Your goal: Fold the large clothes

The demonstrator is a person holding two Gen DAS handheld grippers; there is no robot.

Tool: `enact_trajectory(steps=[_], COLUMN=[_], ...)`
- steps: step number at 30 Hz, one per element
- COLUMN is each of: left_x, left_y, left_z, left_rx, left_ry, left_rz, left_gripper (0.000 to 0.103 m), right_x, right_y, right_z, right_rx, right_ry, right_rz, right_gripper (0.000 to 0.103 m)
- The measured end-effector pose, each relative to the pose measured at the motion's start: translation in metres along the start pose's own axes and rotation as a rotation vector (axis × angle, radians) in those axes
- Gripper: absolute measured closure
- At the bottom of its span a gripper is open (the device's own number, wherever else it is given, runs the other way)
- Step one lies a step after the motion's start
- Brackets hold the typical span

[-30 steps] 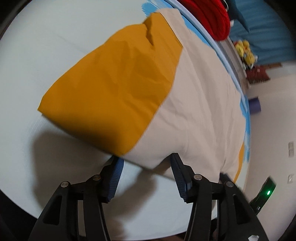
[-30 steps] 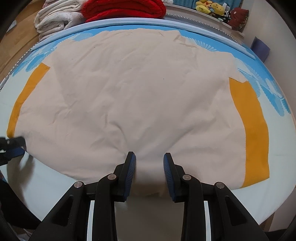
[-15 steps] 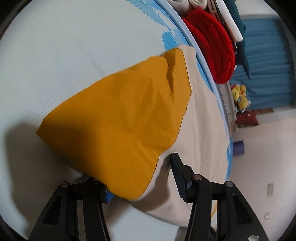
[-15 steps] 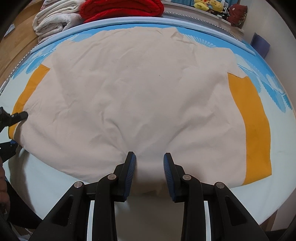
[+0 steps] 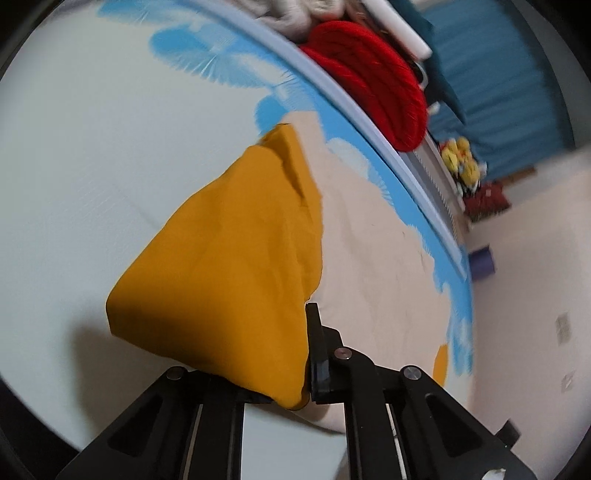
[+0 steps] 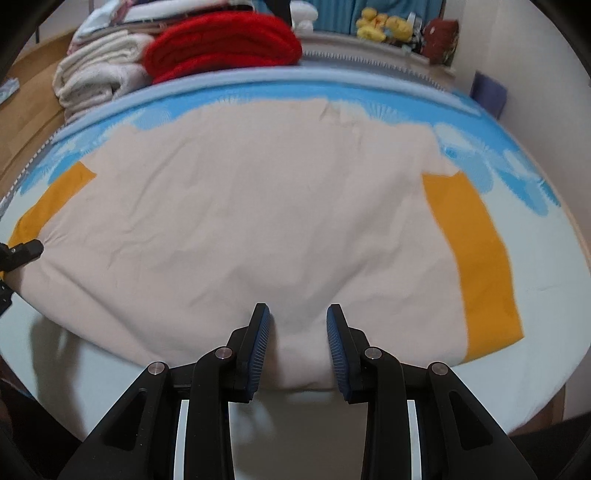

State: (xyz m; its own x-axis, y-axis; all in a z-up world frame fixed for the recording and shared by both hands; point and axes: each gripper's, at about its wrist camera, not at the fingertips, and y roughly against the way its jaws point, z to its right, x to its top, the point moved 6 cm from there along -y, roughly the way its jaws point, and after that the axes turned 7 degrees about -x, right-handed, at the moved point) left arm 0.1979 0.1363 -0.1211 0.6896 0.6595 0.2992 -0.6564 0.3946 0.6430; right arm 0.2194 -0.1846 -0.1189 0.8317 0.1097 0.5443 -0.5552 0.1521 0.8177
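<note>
Cream fabric [image 6: 258, 221] with an orange band [image 6: 476, 266] at each end lies spread across a pale bed sheet [image 6: 546, 295] printed with blue fan shapes along its far side. The cloth covers most of the sheet, creased here and there, its near hem bulging toward the right wrist camera.

The left gripper [image 5: 303, 369] has just been closing, and its jaws now stand nearly together, clamped on the near corner of the orange band [image 5: 229, 288]. That corner is raised off the sheet and drapes over the left-hand finger, hiding its pad; a shadow lies on the sheet beneath the lifted cloth. In the right wrist view the same gripper [image 6: 18, 254] shows at the left edge, at the cloth's orange end.

The right gripper [image 6: 297, 347] has its 2 blue-padded fingers [image 6: 258, 347] partly apart, with a bunched fold of the cream hem between them. Both pads press against that fold.

Beyond the far edge of the bed sit a folded red blanket [image 6: 221, 48], a stack of cream towels [image 6: 99, 77] and some yellow soft toys [image 6: 384, 26].
</note>
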Motion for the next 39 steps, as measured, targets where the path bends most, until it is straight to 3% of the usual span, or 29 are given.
enact_trajectory(steps=[4,8,11,13,17,20,24,26,29,32,36,39], left_x=[0.008,0.006,-0.003,-0.009,-0.003,-0.008,-0.022,-0.030,-0.043,-0.060,-0.091,-0.122], left_y=[0.038,0.065,0.066,0.060,0.060,0.053,0.042,0.036,0.023,0.008,-0.016,-0.037], left_z=[0.021,0.026,0.022,0.015,0.020,0.033,0.064,0.081,0.106,0.135,0.185,0.226], left_rx=[0.057,0.085,0.104,0.139,0.125,0.143,0.150,0.144,0.132,0.109,0.045,-0.021], left_ry=[-0.187,-0.312,-0.379,-0.371,-0.352,-0.407,-0.520,-0.568,-0.632,-0.700,-0.801,-0.883], left_rz=[-0.019,-0.008,0.013,0.018,0.055,0.049,0.056,0.057,0.048,0.035,-0.005,-0.044], left_gripper=[0.094,0.094,0.094,0.094,0.094,0.094,0.094,0.095,0.095,0.095,0.096,0.096], right_x=[-0.003,-0.013,-0.031,-0.042,-0.026,0.006,0.071,0.099,0.110,0.105,0.087,0.085], right_y=[0.027,0.034,0.010,-0.015,-0.012,0.009,0.053,0.077,0.100,0.098,0.089,0.097], right_z=[-0.016,-0.037,-0.064,-0.075,-0.059,-0.033,0.031,0.074,0.123,0.169,0.220,0.245], right_rx=[0.002,0.020,0.068,0.137,0.213,0.212,0.204,0.160,0.073,0.023,0.069,0.032], right_ry=[-0.019,-0.015,0.062,0.095,0.026,0.013,-0.018,0.007,0.049,-0.014,-0.208,-0.216], right_rz=[0.050,0.042,-0.070,-0.184,-0.236,-0.161,0.027,0.145,0.260,0.277,0.193,0.217], right_gripper=[0.070,0.070,0.070,0.069,0.069,0.069,0.069,0.066,0.060,0.059,0.059,0.059])
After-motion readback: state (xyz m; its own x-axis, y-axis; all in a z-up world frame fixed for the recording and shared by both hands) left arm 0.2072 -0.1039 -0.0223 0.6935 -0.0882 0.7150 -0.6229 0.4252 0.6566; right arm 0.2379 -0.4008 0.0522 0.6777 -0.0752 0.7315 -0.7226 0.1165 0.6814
